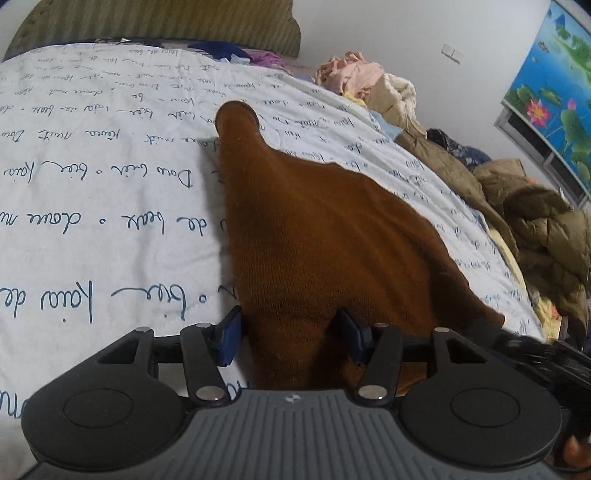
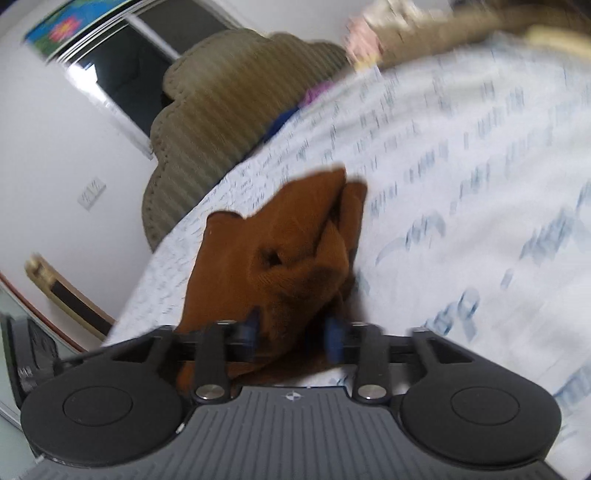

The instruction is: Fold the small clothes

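You are working over a bed covered with a white quilt (image 1: 110, 177) printed in blue script. The brown knit garment (image 1: 314, 236) is lying on that quilt, one long narrow part stretching away toward the headboard (image 1: 159, 26) and the wider body spreading to the right.

Left gripper (image 1: 291, 338): you are holding it tilted down over the near end of the garment. Its jaws are standing partly apart, with a bunched ridge of the brown knit sitting between the blue fingertips (image 1: 228, 339). The cloth is filling the gap from one pad to the other; whether the pads are pressing on it, I cannot tell.

Right gripper (image 2: 293, 336): this view is motion-blurred. You are holding it over a crumpled part of the brown knit garment (image 2: 280, 251), folds heaped just ahead of the fingers (image 2: 334, 341). The jaws are standing apart with brown cloth between them, and it is touching the left pad; a dark gap is showing beside the right pad, so I am reading no grip here.

A pile of other clothes (image 1: 369, 81) is lying along the far right edge of the bed, and olive padded coats (image 1: 546, 236) are lying nearer. A picture of lotus flowers (image 1: 554, 88) is hanging on the wall at right.
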Tool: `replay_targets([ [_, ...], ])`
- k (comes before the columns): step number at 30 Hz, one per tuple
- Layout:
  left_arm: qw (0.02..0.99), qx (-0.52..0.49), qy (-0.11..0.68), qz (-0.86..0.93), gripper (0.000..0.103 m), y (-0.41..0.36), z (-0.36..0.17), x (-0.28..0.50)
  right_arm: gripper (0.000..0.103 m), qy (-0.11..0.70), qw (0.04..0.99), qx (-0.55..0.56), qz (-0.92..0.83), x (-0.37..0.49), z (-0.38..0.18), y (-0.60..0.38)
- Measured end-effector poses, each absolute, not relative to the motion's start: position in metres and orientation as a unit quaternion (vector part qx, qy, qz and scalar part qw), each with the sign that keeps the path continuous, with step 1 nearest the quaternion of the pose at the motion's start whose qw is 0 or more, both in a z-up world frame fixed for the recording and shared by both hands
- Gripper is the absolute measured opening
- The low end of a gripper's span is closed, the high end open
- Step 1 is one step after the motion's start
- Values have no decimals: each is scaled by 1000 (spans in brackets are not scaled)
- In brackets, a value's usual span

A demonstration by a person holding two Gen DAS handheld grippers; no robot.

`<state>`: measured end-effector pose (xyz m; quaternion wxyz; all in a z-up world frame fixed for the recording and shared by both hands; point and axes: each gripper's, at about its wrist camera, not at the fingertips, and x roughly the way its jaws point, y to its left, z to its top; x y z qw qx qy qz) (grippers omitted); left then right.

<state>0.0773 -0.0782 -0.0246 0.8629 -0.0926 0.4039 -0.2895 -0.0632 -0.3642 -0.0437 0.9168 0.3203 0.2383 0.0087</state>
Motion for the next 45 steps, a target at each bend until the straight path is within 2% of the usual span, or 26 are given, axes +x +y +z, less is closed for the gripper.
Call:
replay_targets([
  [1, 860, -104, 410, -287, 66, -76, -26, 80, 78, 234, 927, 294, -2, -66, -37, -363],
  [2, 855, -118, 418, -284, 69, -74, -28, 83, 89, 230, 936, 268, -13, -67, -30, -361],
  [3, 849, -135, 424, -284, 75, -71, -31, 85, 88, 227, 942, 247, -18, -68, -26, -360],
  [4, 844, -150, 427, -287, 76, -68, -33, 86, 88, 229, 946, 230, -21, -67, -24, -360],
  [8, 848, -137, 419, -293, 77, -69, -31, 77, 89, 233, 951, 198, -42, -61, -21, -363],
  [10, 861, -112, 406, -287, 77, -73, -27, 69, 95, 226, 957, 169, -68, -51, -17, -366],
  [11, 870, -97, 395, -280, 77, -76, -25, 65, 103, 219, 960, 149, -89, -46, -16, -367],
  [14, 901, -43, 348, -256, 77, -87, -17, 51, 103, 224, 956, 59, -179, -19, -18, -375],
  [19, 922, 20, 301, -241, 77, -105, -13, 36, 103, 297, 918, -26, -261, 25, -46, -404],
  [22, 924, 26, 299, -237, 77, -110, -13, 35, 103, 315, 912, 8, -262, 30, -62, -414],
  [30, 921, 13, 315, -227, 77, -106, -12, 39, 103, 313, 917, 59, -241, 25, -60, -425],
  [45, 924, 31, 314, -215, 77, -107, -4, 39, 103, 314, 917, 57, -241, 25, -60, -423],
])
